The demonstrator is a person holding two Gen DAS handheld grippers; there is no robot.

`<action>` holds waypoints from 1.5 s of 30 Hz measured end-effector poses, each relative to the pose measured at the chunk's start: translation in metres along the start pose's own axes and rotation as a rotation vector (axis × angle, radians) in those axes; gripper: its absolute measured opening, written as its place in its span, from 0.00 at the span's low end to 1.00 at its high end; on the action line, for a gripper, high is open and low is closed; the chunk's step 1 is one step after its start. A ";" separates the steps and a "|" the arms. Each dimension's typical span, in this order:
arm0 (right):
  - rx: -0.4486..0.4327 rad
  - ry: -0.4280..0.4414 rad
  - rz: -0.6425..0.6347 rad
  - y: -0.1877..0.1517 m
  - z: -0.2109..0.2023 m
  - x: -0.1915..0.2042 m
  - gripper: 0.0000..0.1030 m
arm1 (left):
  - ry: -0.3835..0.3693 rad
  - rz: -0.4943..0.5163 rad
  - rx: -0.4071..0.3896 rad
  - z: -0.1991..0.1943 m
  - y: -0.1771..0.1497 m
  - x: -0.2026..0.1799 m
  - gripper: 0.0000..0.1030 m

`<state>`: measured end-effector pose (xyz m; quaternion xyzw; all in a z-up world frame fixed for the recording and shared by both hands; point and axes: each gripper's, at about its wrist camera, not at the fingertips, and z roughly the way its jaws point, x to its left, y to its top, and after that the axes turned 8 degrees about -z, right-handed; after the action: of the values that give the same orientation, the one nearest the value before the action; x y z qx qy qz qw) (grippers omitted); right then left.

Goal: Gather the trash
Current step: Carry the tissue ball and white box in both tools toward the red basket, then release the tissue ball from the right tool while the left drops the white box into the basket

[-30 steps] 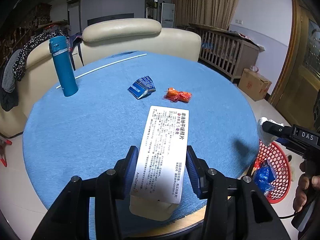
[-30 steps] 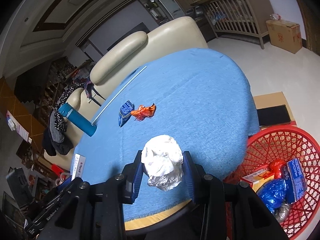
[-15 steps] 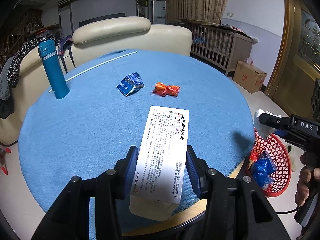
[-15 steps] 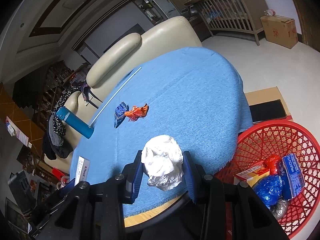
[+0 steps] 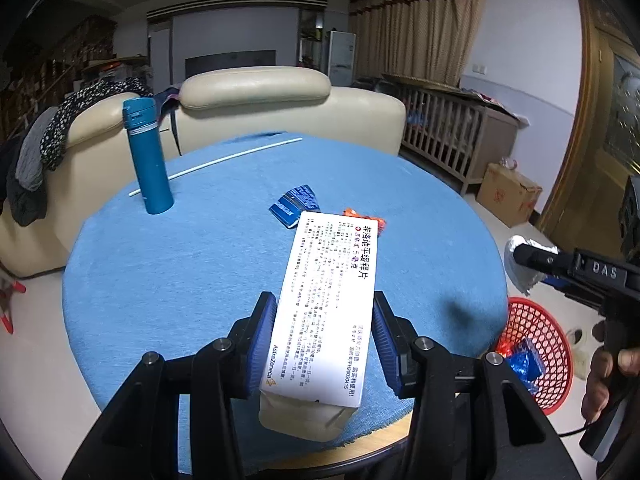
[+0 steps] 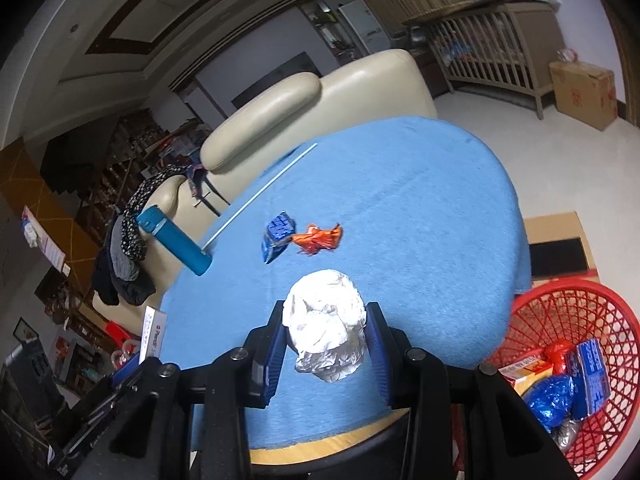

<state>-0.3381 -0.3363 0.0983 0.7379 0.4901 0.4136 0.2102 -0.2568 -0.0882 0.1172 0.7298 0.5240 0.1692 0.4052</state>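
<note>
My left gripper (image 5: 325, 332) is shut on a white medicine box (image 5: 330, 304) and holds it above the near edge of the round table with a blue cloth (image 5: 224, 248). My right gripper (image 6: 326, 340) is shut on a crumpled white paper ball (image 6: 325, 330), held over the table's near right edge; it also shows in the left wrist view (image 5: 520, 264). A blue wrapper (image 6: 276, 236) and an orange wrapper (image 6: 318, 238) lie mid-table. A red mesh basket (image 6: 560, 320) holding trash stands on the floor at the right.
A teal flask (image 5: 146, 160) stands at the table's far left, beside a thin white rod (image 5: 216, 164). A cream sofa (image 5: 256, 96) is behind the table. A cardboard box (image 5: 508, 194) and a wooden crib (image 5: 452, 132) are at the right.
Both grippers pulled back and rose a little from the table with their loads still held. The view now looks more level across the table; the basket sits lower right.
</note>
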 end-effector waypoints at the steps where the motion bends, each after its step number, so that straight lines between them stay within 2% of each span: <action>1: 0.002 0.001 -0.004 -0.001 0.000 0.001 0.39 | 0.000 -0.001 0.001 0.001 0.000 0.000 0.48; 11: -0.009 -0.014 0.039 -0.004 -0.006 -0.018 0.39 | -0.011 0.037 0.023 0.007 -0.007 -0.014 0.48; 19: -0.043 -0.009 0.061 -0.001 -0.015 -0.026 0.39 | -0.014 0.066 0.007 0.002 -0.003 -0.022 0.48; 28: -0.026 -0.035 0.124 -0.020 -0.017 -0.058 0.39 | -0.030 0.123 0.070 0.024 -0.016 -0.045 0.48; 37: -0.025 -0.108 0.192 -0.034 -0.037 -0.105 0.39 | -0.121 0.226 0.128 0.050 -0.017 -0.103 0.48; 45: -0.051 -0.229 0.227 -0.043 -0.075 -0.148 0.39 | -0.213 0.349 0.141 0.054 -0.023 -0.165 0.48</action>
<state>-0.4494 -0.4578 0.0500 0.8254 0.3656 0.3601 0.2352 -0.2999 -0.2566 0.0957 0.8499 0.3544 0.1217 0.3706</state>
